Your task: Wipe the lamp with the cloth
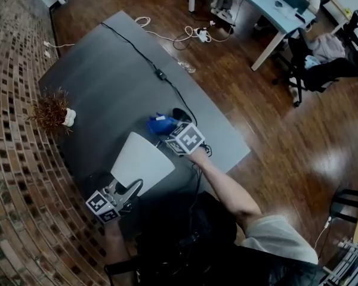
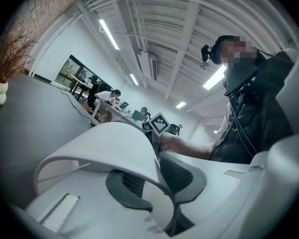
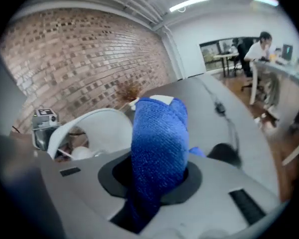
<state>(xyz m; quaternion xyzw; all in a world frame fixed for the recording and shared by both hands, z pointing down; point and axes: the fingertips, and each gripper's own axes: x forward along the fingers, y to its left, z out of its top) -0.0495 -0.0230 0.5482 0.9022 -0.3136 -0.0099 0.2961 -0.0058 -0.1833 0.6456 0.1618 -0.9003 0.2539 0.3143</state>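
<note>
Lamp: white-shaded lamp [image 1: 142, 159] at the near end of the grey table [image 1: 119, 82], close to the brick-wall side; shade tilted, open mouth turned toward the right gripper's camera, with a pale rounded bulb [image 3: 82, 153] visible inside.
Left gripper: left gripper [image 1: 131, 188] at the shade's near rim; jaws drawn close together, thin shade wall [image 2: 104, 143] running down between the dark pads and pinched there.
Right gripper: right gripper [image 1: 170, 130] just right of the shade, angled downward; jaws clamped nearly together on the cloth.
Cloth: blue cloth [image 1: 160, 124] bunched and standing up out of the right jaws [image 3: 159, 148], its free end poking past the fingertips, near the shade's far edge; contact with the shade not clear.
Cable: black cable [image 1: 144, 58] running lengthwise across the table toward the lamp.
Plant: dried reddish plant [image 1: 51, 109] in a small white vase [image 1: 69, 117] at the table's wall-side edge, well apart from the lamp.
Surroundings: wooden floor [image 1: 298, 142] to the right; desk with seated people at the far corner.
</note>
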